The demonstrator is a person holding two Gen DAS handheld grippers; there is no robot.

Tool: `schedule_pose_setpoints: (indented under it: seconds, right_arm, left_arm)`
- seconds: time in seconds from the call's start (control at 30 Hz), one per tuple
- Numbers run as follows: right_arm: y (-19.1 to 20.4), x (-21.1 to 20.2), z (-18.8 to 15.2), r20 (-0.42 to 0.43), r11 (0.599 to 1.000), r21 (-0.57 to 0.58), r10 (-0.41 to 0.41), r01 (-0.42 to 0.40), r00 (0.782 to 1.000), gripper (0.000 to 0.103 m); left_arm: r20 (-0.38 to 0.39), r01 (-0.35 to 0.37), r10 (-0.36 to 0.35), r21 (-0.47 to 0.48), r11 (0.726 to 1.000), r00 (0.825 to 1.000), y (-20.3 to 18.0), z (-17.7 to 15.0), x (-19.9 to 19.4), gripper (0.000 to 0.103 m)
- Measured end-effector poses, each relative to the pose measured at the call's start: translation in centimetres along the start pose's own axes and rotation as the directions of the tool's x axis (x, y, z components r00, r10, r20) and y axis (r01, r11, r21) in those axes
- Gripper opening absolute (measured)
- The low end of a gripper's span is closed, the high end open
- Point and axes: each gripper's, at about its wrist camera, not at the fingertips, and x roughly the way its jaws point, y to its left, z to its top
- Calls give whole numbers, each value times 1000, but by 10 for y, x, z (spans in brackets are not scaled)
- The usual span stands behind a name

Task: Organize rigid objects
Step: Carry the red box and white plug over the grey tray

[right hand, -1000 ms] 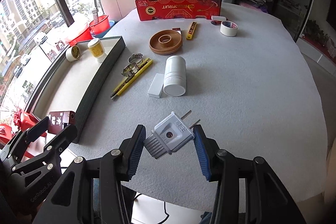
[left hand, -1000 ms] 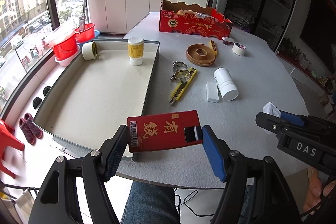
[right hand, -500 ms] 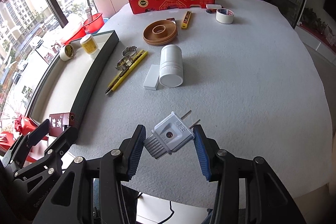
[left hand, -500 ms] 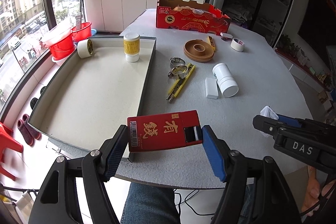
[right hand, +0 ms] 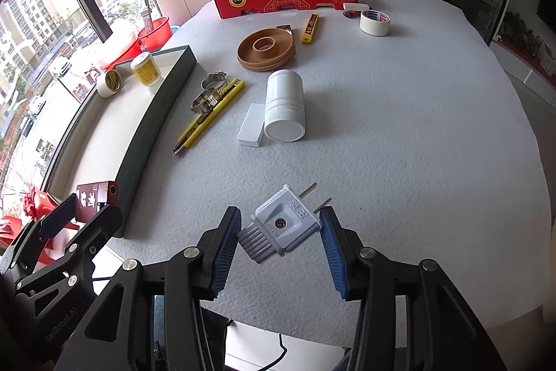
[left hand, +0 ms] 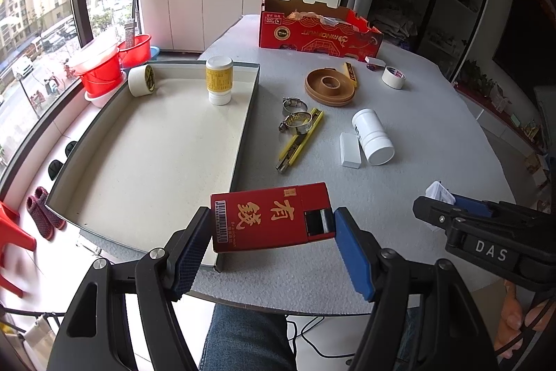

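Left wrist view shows tape roll [left hand: 140, 80] and yellow bottle [left hand: 219, 79] already in tray [left hand: 243, 127], left gripper [left hand: 269, 244] clamping red box [left hand: 272, 221], right gripper [right hand: 278, 235] clamping plug [right hand: 286, 221], other items on the table unsorted.

Red box [left hand: 271, 218] with gold characters and white barcode; grey-white plug [right hand: 286, 223]; blue ribbed pads [right hand: 227, 242] on black frames; yellow-labelled white jar [left hand: 219, 80]; yellow-black knife [left hand: 300, 139]; brown ring [left hand: 330, 86]; grey-walled, cream-floored tray [left hand: 243, 127]
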Motion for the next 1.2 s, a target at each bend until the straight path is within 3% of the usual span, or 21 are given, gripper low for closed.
schedule_pose_setpoints:
  seconds: [0.3, 0.63, 0.9, 1.2]
  right_arm:
    - [21, -2, 27, 22, 999, -19, 49, -48, 999, 48]
    - [104, -8, 94, 93, 973, -170, 173, -156, 981, 48]
    - [163, 27, 122, 74, 937, -277, 240, -211, 968, 48]
    - [181, 76, 121, 0, 920, -313, 250, -237, 968, 48]
  left_arm:
    - [82, -45, 54, -101, 994, 995, 44, 33, -20, 74]
    - [157, -174, 212, -227, 958, 965, 111, 78, -30, 74]
    - [109, -272, 312, -278, 921, 944, 151, 94, 4, 74]
    - [15, -304, 319, -263, 916, 948, 167, 100, 57, 74]
